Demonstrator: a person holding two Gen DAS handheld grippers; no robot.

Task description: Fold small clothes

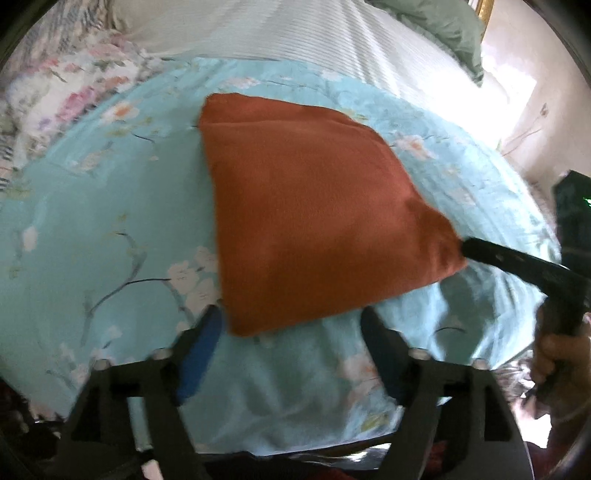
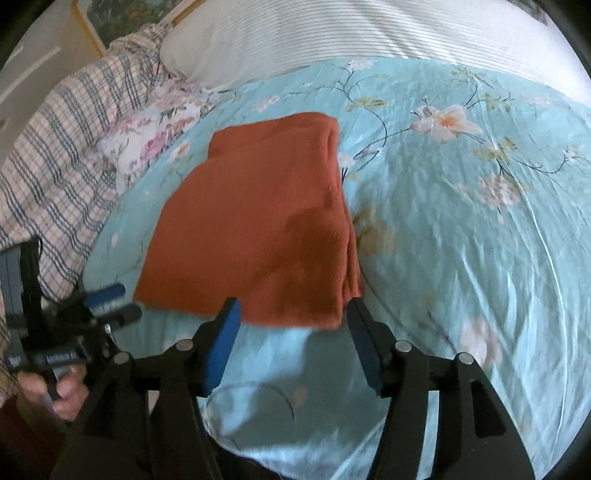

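One folded rust cloth (image 1: 317, 218) on your floral bedspread (image 1: 92, 229).
Both your tongs, left (image 1: 291, 332) and right (image 2: 293, 325), gape at its near edge; bare bedspread all around.

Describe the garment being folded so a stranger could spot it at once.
On the turquoise floral bedspread, below the white striped pillow, lies a folded rust-orange cloth. It is the only plain, unpatterned item there.

cloth: I'm seeing a rust-orange knit garment (image 1: 317, 221) lying folded, layered edges showing along one side (image 2: 258, 229)
pose: it's lying mostly flat, near corner looking slightly lifted
place: it's resting on the turquoise floral bedspread (image 1: 92, 229), mid-bed
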